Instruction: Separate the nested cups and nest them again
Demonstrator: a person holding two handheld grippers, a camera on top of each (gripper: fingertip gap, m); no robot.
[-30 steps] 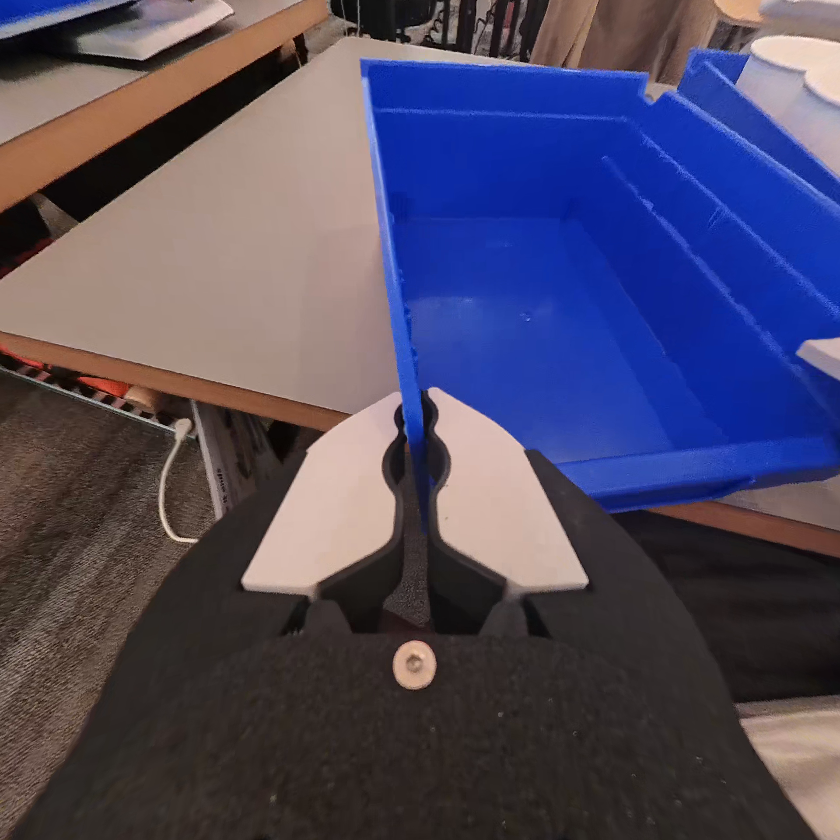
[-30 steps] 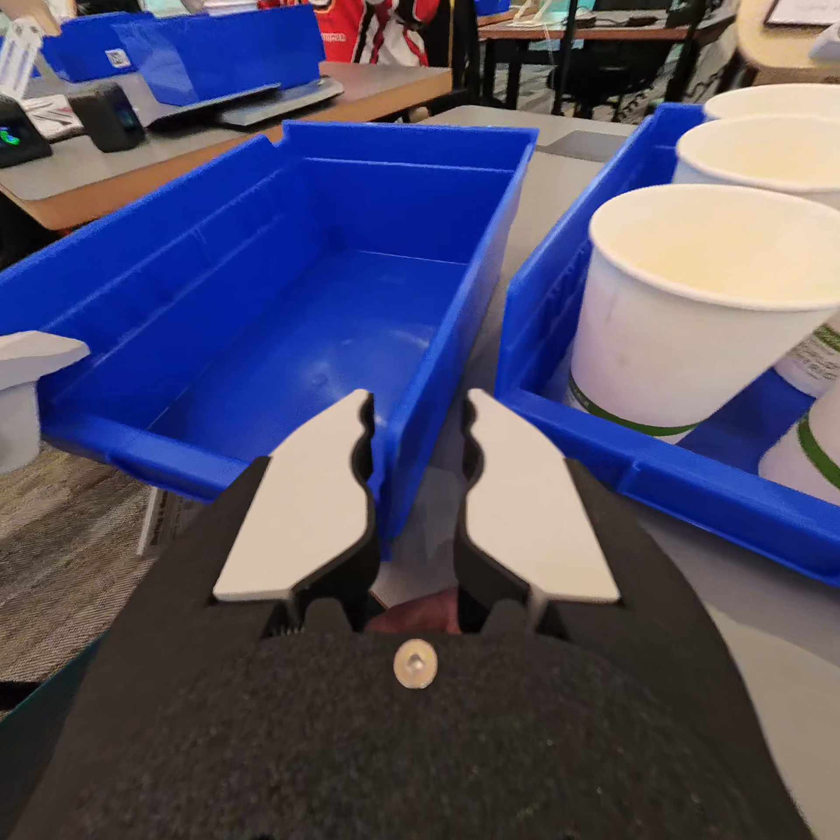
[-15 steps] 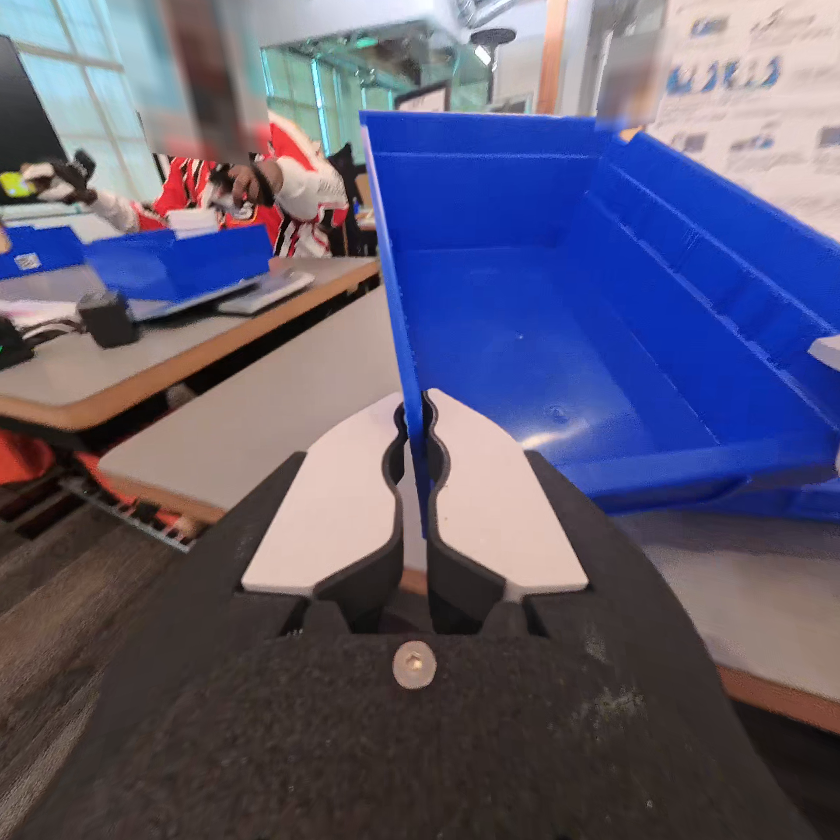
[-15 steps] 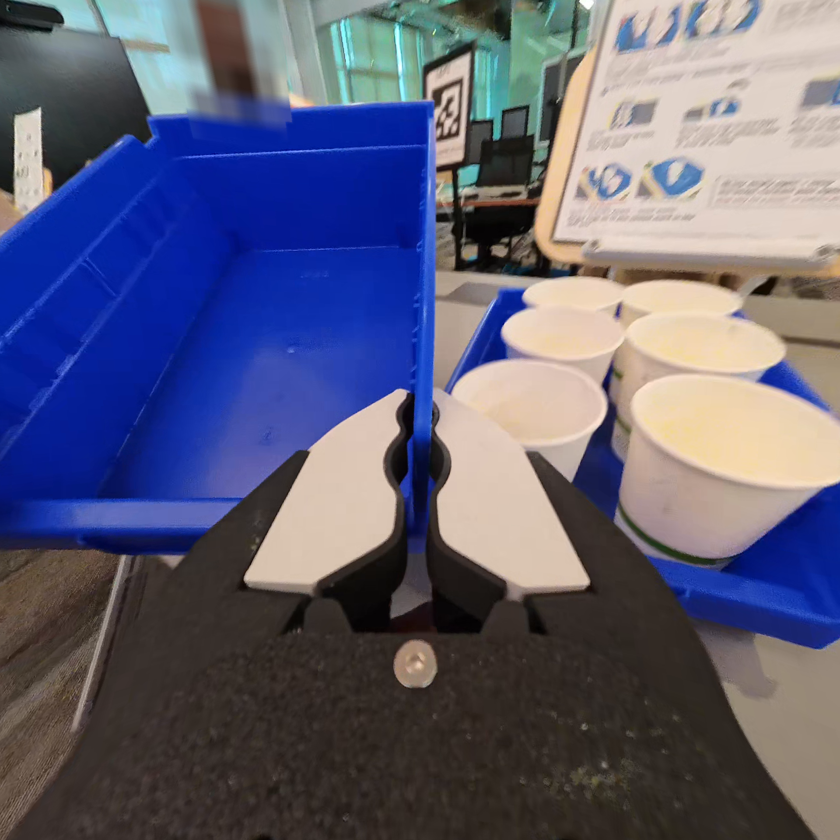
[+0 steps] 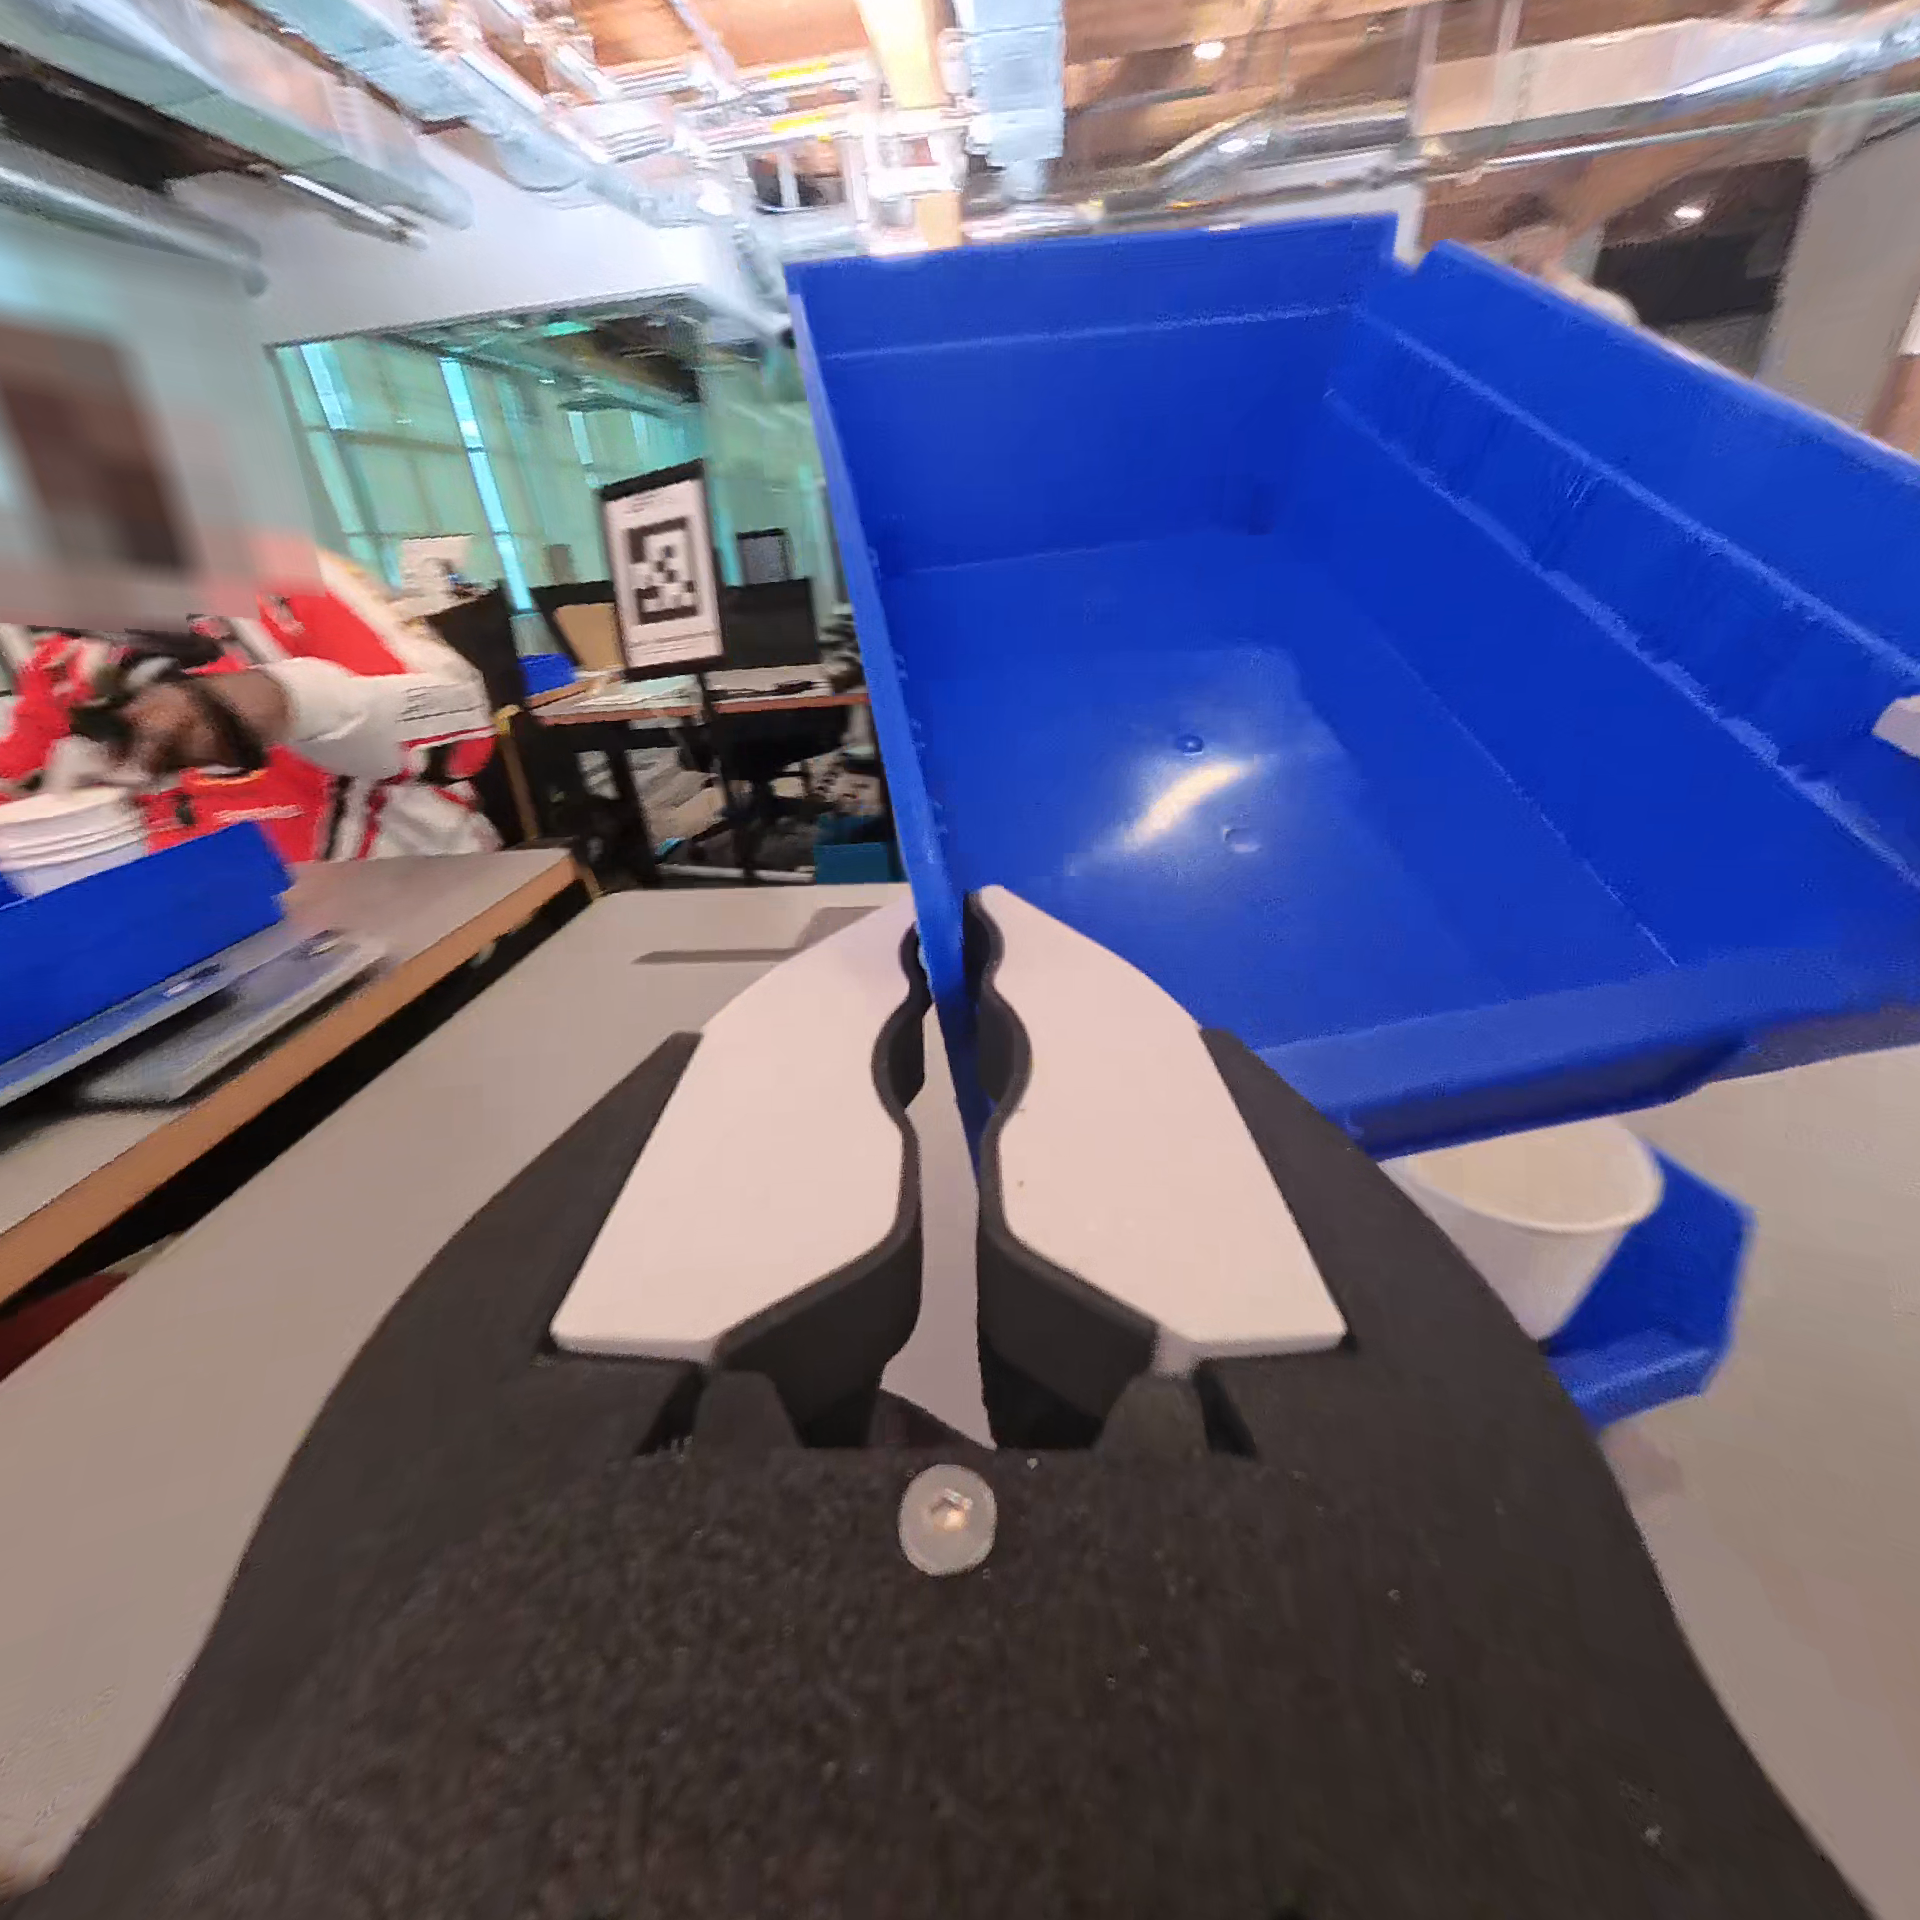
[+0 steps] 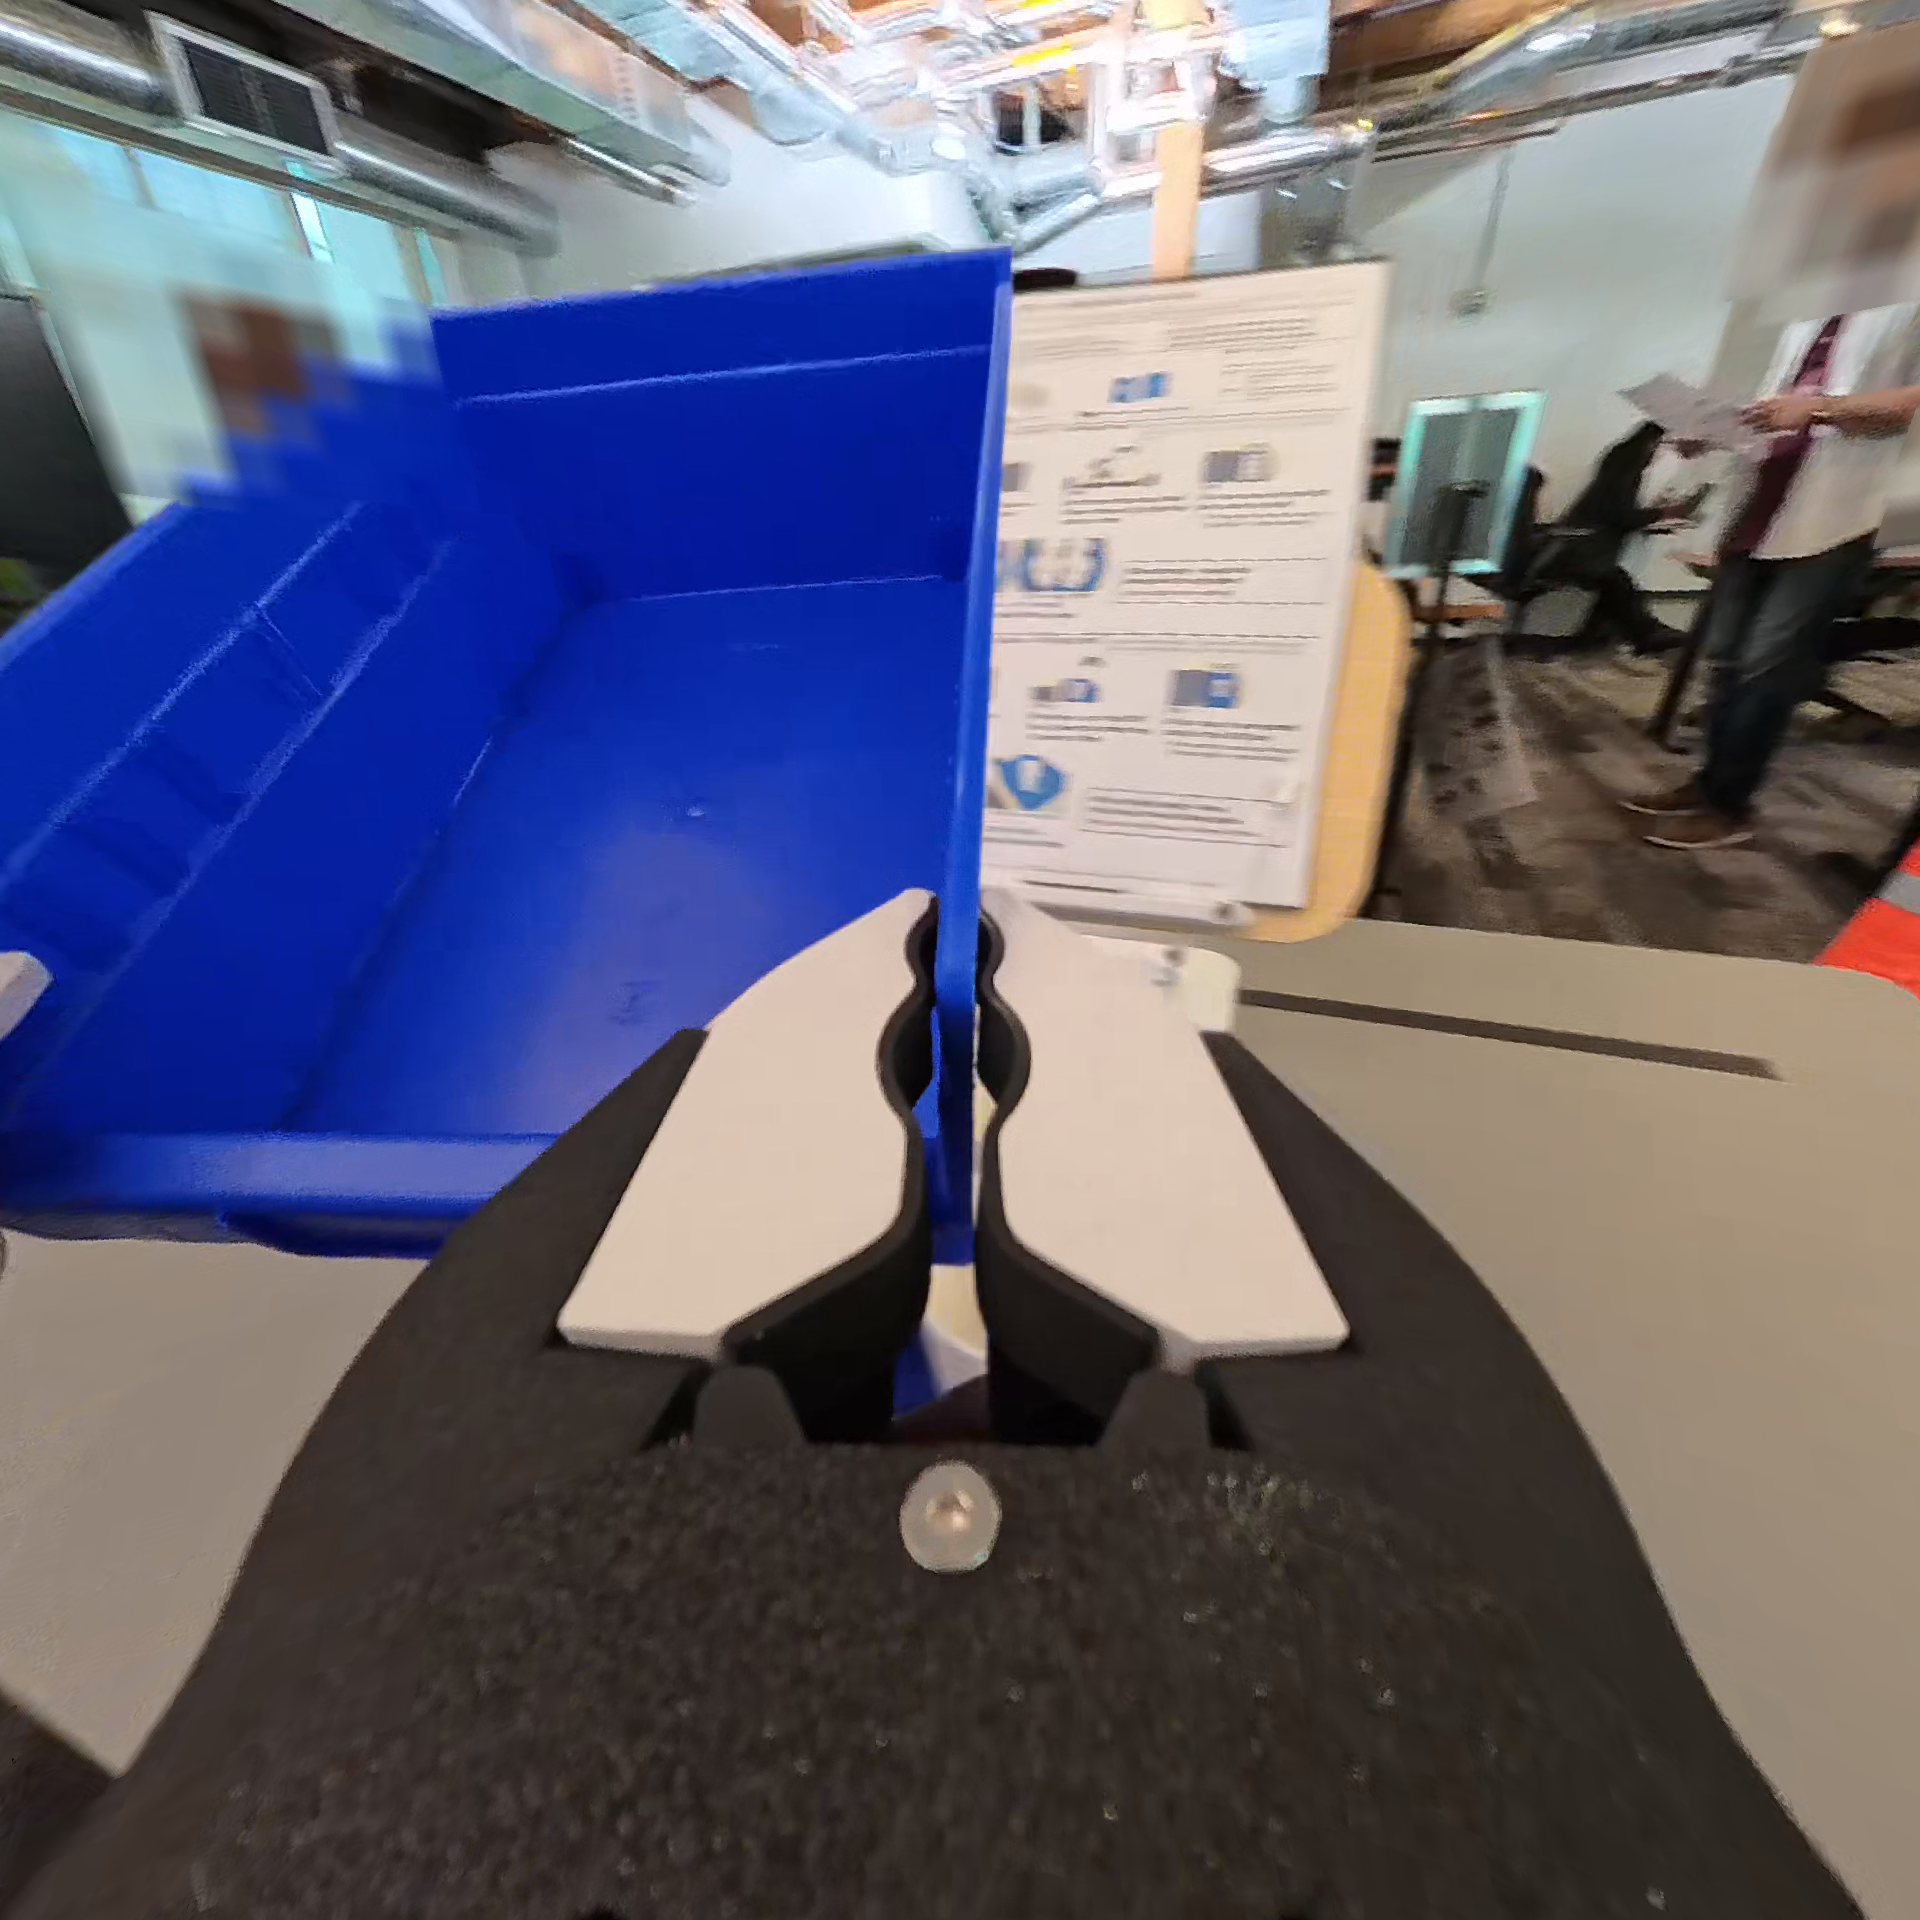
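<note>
An empty blue bin [image 5: 1299,790] is held up in the air, tilted, between both grippers. My left gripper [image 5: 943,920] is shut on the bin's left side wall. My right gripper [image 6: 958,920] is shut on the bin's right side wall [image 6: 961,727]. Below the raised bin in the left wrist view, a white paper cup [image 5: 1527,1216] stands in a second blue bin [image 5: 1652,1320] on the grey table [image 5: 520,1122]. The other cups are hidden behind the raised bin.
A poster board [image 6: 1174,592] stands at the far edge of the table [image 6: 1558,1195]. People stand or sit at the far right [image 6: 1808,540] and far left [image 5: 312,727]. Another table with a blue bin [image 5: 125,925] is to the left.
The right gripper closed on the bin's right wall. Both grippers then lifted the empty bin off the table and tilted it up over the bin of cups.
</note>
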